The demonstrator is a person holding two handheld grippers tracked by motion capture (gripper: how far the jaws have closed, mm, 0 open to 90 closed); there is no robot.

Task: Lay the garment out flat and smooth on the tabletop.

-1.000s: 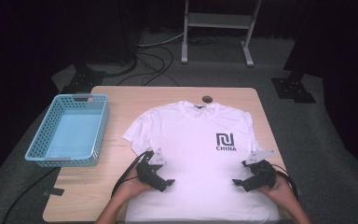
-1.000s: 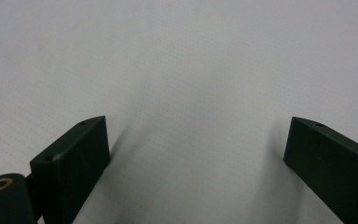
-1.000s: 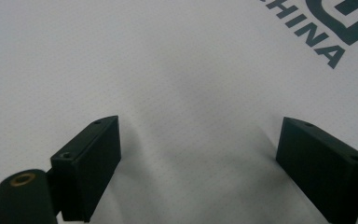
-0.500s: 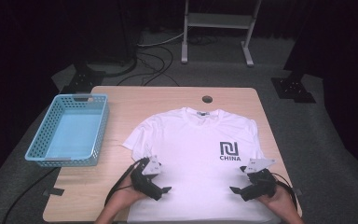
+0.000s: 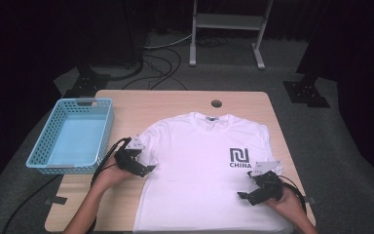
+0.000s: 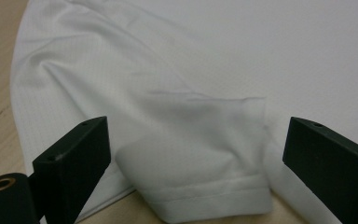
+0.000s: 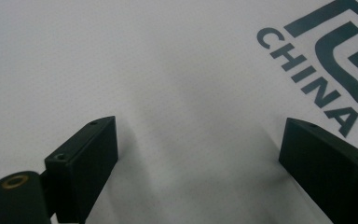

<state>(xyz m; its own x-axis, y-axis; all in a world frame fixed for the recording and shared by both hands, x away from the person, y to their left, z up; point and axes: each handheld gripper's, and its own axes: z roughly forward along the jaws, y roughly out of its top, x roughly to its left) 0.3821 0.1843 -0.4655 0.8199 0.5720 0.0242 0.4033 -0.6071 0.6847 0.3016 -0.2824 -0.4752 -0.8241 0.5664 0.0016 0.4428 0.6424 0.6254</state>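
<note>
White T-shirt (image 5: 202,170) flat mid-desk; left gripper (image 5: 143,168) jaws apart at its sleeve (image 6: 200,163); right gripper (image 5: 243,196) spread over its front, near the desk's front-right corner.

One white T-shirt (image 5: 202,165) lies on the one wooden tabletop (image 5: 160,105), and one blue basket (image 5: 73,136) stands beside it. Two grippers are in hand: the left gripper (image 5: 143,168) and the right gripper (image 5: 246,195), each with two black jaws set wide apart.

Right gripper (image 7: 200,158) fingers spread wide over white T-shirt (image 7: 144,60) beside its CHINA print (image 7: 307,79).
</note>
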